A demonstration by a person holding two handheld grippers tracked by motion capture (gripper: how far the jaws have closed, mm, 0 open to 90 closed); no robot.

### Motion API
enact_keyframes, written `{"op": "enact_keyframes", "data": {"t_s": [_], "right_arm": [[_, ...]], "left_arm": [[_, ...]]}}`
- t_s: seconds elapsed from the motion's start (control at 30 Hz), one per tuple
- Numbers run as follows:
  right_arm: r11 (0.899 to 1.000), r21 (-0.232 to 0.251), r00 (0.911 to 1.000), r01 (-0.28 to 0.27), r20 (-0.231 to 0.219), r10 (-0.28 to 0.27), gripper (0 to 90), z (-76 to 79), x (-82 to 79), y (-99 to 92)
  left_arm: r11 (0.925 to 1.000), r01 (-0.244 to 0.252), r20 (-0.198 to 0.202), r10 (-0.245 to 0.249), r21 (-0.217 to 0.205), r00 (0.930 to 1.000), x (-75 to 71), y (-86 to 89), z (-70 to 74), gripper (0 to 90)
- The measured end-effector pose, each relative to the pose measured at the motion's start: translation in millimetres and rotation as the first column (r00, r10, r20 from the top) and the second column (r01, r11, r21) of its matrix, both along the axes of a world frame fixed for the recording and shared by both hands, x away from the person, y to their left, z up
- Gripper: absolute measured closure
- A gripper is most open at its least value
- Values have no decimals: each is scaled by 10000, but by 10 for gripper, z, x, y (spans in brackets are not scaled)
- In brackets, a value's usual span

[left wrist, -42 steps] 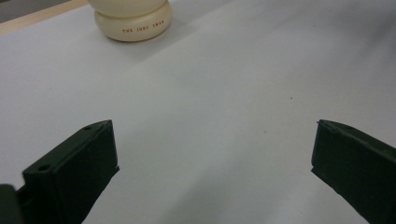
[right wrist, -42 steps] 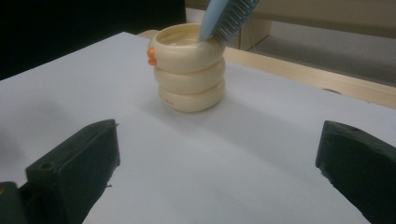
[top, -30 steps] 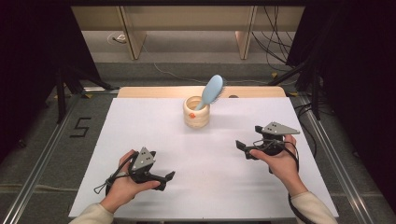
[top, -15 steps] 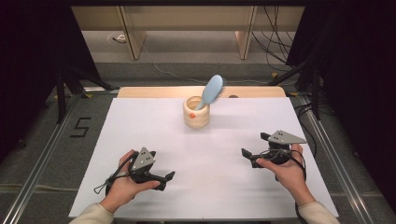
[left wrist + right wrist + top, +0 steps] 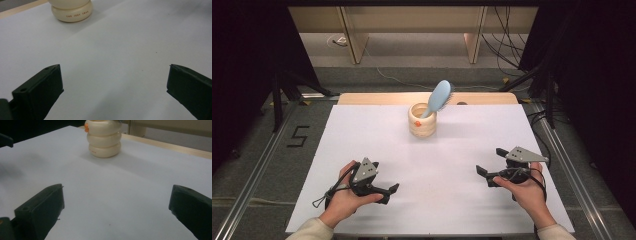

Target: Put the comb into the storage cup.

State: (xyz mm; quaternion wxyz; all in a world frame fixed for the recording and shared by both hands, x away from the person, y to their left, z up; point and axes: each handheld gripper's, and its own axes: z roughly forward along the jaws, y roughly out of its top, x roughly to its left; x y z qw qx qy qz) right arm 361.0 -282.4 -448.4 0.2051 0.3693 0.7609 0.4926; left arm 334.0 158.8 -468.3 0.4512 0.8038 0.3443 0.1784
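Observation:
A cream ribbed cup [image 5: 422, 120] stands at the back middle of the white sheet [image 5: 362, 140], and a light blue hairbrush [image 5: 439, 97] leans out of it, head up and tilted right. My left gripper [image 5: 388, 193] rests near the front left, well short of the cup, open with nothing in it. My right gripper [image 5: 490, 161] sits at the front right, also open with nothing in it. The left gripper view has the cup's base [image 5: 72, 11] far ahead between wide-apart jaws [image 5: 115, 75]. In the right gripper view the cup [image 5: 103, 138] is ahead and left of the open jaws [image 5: 116, 195].
A bare wooden strip [image 5: 377, 98] runs along the table's far edge. Metal rails [image 5: 562, 150] flank both sides. A "5" [image 5: 298, 136] is marked on the floor at the left, and cables [image 5: 507, 30] hang behind the table.
My right gripper has drawn back toward the front edge and slightly right, staying open. The left gripper, cup and brush have not moved.

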Motion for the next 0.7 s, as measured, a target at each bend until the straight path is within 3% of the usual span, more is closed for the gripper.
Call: {"op": "enact_keyframes", "data": {"t_s": [0.7], "right_arm": [[9999, -118, 10000, 25, -75, -26, 38, -83, -188, -156]], "left_arm": [[10000, 59, -12, -59, -6, 10000, -12, -10, -3, 0]]}}
